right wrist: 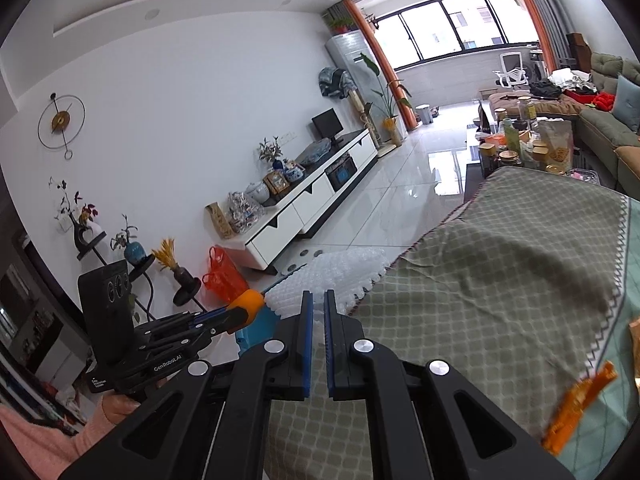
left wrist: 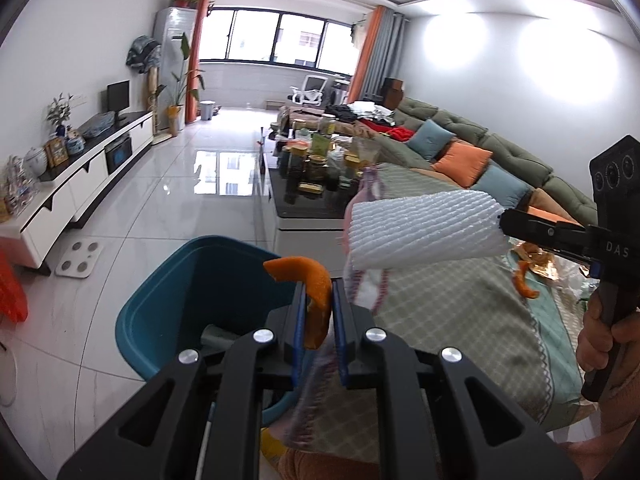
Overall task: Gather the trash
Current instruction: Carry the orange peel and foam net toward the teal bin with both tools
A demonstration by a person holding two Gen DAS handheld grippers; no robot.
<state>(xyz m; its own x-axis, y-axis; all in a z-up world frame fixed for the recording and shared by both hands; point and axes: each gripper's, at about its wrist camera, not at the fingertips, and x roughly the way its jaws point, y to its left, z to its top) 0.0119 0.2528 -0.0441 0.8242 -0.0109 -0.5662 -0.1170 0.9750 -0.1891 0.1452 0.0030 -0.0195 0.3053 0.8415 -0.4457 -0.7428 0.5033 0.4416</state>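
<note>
A curl of orange peel (left wrist: 316, 300) is clamped in the left claw (left wrist: 319, 312), which is held at the near right rim of a teal waste bin (left wrist: 160, 300) standing on the tiled floor (left wrist: 160, 200). A white foam fruit net (left wrist: 424, 228) is pinched at its edge by the right claw (right wrist: 318, 320); in the left wrist view that net is seen carried above the left edge of the surface, which is covered by a green checked cloth (right wrist: 500, 260). Both claws are therefore clenched on trash, and neither piece has yet been let go.

The step in hand is judged to be the carry to the bin: the peel appears nearly over the bin's opening, while the net is seen further right, over the cloth's edge. More trash is left on the surface: a piece of peel (left wrist: 524, 284) and some crinkled wrappers lie at the cloth's right side, and an orange wrapper (right wrist: 580, 408) is seen near the right claw's view.

The next move is expected to call for the left claw to be brought clear over the bin's mouth and released, so that the peel falls inside and not onto the floor. The net, being light and springy, should be dropped low into the bin, since it could catch on the rim or bounce out.
</note>
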